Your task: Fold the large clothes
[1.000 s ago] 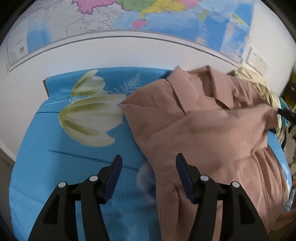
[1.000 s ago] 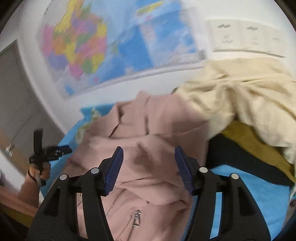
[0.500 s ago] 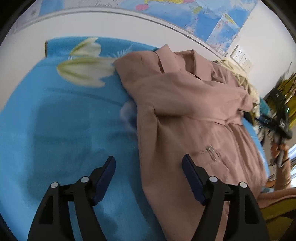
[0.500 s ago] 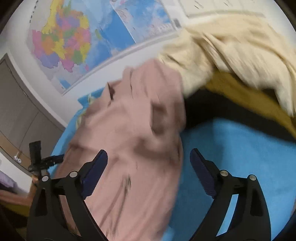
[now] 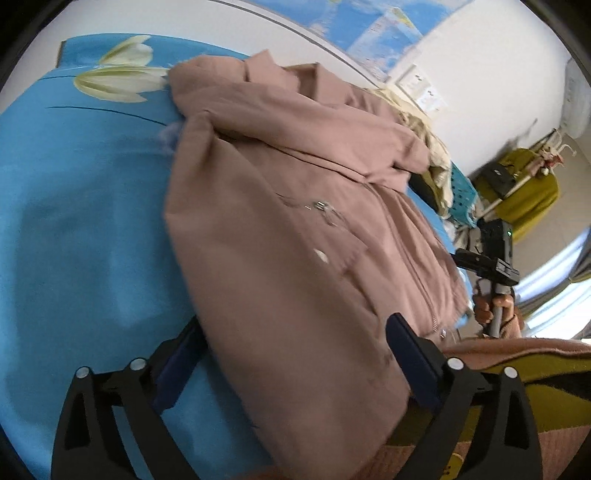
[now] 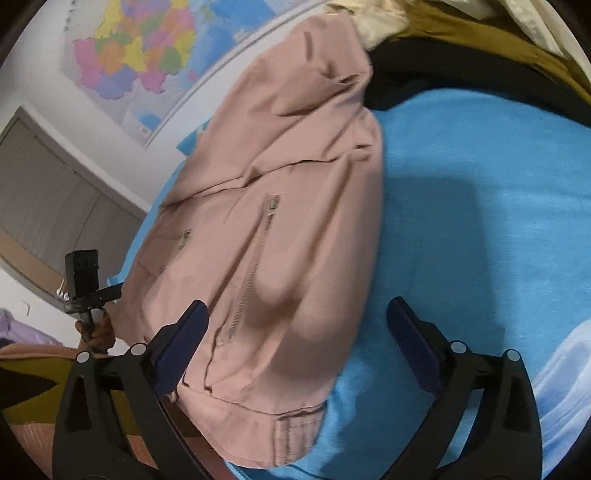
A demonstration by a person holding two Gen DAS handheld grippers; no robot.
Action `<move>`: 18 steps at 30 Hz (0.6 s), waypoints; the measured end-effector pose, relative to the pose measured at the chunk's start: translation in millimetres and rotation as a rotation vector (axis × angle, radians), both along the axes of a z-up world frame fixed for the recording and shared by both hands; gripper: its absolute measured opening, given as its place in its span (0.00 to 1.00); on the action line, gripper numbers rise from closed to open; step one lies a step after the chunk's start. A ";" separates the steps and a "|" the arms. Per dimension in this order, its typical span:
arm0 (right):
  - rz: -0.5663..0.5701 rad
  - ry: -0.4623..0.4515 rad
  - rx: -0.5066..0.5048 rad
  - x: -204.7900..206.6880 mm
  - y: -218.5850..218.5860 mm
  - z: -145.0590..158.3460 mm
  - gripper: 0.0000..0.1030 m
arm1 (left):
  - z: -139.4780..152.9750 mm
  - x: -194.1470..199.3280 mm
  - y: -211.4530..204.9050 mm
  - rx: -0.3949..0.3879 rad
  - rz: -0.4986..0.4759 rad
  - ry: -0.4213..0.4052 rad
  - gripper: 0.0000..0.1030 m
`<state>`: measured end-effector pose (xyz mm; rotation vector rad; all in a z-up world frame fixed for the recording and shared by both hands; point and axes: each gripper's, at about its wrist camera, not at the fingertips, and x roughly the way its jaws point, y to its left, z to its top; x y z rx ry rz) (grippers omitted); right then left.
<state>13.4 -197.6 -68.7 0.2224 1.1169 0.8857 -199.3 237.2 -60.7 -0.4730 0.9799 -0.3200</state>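
Left gripper (image 5: 291,350) and right gripper (image 6: 297,332) spread wide, jaws just opened, each straddling hem of dusty-pink zip-front fabric jacket (image 5: 295,221), unpinched; jacket flat on bright blue flower-print bedsheet (image 5: 81,221); cream garment pile (image 6: 373,14), coloured wall map (image 6: 140,48) beyond.

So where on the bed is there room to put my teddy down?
Two bare patches of blue sheet: one between the pink jacket and the printed white flower, another on the jacket's other side. It is crowded by the wall, where the cream, mustard and black clothes pile lies.
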 end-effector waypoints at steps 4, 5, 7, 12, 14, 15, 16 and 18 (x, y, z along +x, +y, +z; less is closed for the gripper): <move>0.071 0.038 0.069 -10.0 17.8 -6.4 0.73 | -1.0 0.3 -20.1 -0.025 -0.043 0.005 0.92; 0.074 0.032 0.071 -12.3 22.9 -7.9 0.62 | -0.9 1.2 -25.2 -0.029 -0.037 -0.001 0.87; 0.072 0.054 0.097 -12.3 23.3 -9.5 0.21 | -2.7 4.4 -29.6 -0.042 -0.020 -0.004 0.48; 0.069 0.034 0.201 -23.3 17.3 12.4 0.06 | 8.6 1.1 -13.7 -0.070 0.080 -0.028 0.04; 0.091 -0.008 0.272 -35.3 13.2 34.9 0.04 | 30.1 -9.3 -9.0 -0.074 0.094 -0.094 0.03; 0.103 -0.039 0.301 -43.0 10.7 46.6 0.04 | 42.1 -15.7 -5.5 -0.089 0.095 -0.127 0.03; 0.113 -0.066 0.322 -48.6 9.7 57.0 0.04 | 53.5 -22.5 -1.3 -0.094 0.099 -0.153 0.03; 0.141 -0.089 0.377 -59.5 7.2 71.2 0.04 | 68.3 -34.5 3.3 -0.096 0.089 -0.200 0.03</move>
